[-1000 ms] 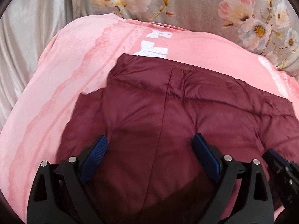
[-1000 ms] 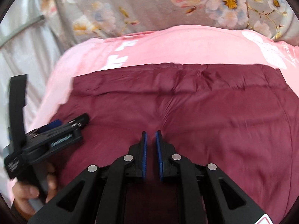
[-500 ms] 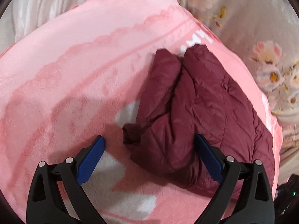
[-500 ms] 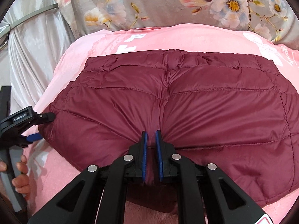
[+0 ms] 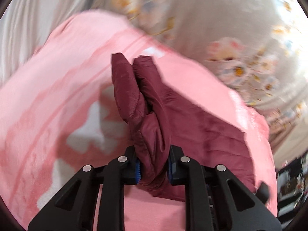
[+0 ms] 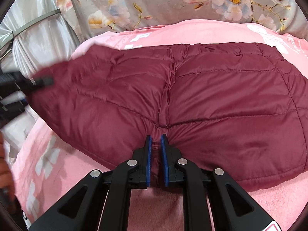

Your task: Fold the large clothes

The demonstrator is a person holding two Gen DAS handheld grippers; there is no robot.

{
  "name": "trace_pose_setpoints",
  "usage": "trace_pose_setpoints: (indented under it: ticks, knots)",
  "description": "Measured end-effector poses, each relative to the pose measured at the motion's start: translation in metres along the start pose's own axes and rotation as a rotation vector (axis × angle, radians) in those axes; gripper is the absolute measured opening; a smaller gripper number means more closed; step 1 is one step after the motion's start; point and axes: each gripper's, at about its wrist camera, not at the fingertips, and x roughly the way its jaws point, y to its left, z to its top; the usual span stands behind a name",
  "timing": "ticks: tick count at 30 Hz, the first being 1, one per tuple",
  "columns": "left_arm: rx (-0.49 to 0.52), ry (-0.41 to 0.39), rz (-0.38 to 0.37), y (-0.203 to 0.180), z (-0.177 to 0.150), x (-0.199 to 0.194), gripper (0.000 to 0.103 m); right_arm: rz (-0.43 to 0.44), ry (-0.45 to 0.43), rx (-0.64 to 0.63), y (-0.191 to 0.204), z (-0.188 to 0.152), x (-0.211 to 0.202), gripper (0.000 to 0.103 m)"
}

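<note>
Left gripper [image 5: 153,168], spread a moment ago, now pinches the jacket [image 6: 192,104] edge; right gripper [image 6: 155,155] still clamps its near hem

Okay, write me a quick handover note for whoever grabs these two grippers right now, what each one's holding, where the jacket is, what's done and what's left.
Left gripper: shut on a bunched end of the maroon puffer jacket, at its left side.
Right gripper: shut on the jacket's near edge, at the centre seam.
The jacket lies spread on the pink blanket, with the floral sheet beyond it. The left wrist view is blurred, so that arm is probably moving.
Done: both grips are secure and the jacket appears already doubled.
Left: likely carry the left end across to the right for the next fold, then release and smooth.
</note>
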Motion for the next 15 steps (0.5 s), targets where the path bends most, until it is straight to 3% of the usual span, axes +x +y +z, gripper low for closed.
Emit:
trace_pose_setpoints:
  ticks: [6, 11, 15]
  knots:
    - [0.209, -0.014, -0.139, -0.102, 0.005, -0.015, 0.018, 0.038, -0.047, 0.121, -0.029, 0.005, -0.049, 0.012]
    - [0.338, 0.038, -0.194, -0.176, -0.013, 0.008, 0.018, -0.105, -0.105, 0.2, -0.082, 0.002, -0.102, 0.012]
    - [0.425, 0.146, -0.19, -0.225, -0.053, 0.053, 0.018, -0.195, -0.135, 0.298, -0.132, -0.008, -0.133, 0.012]
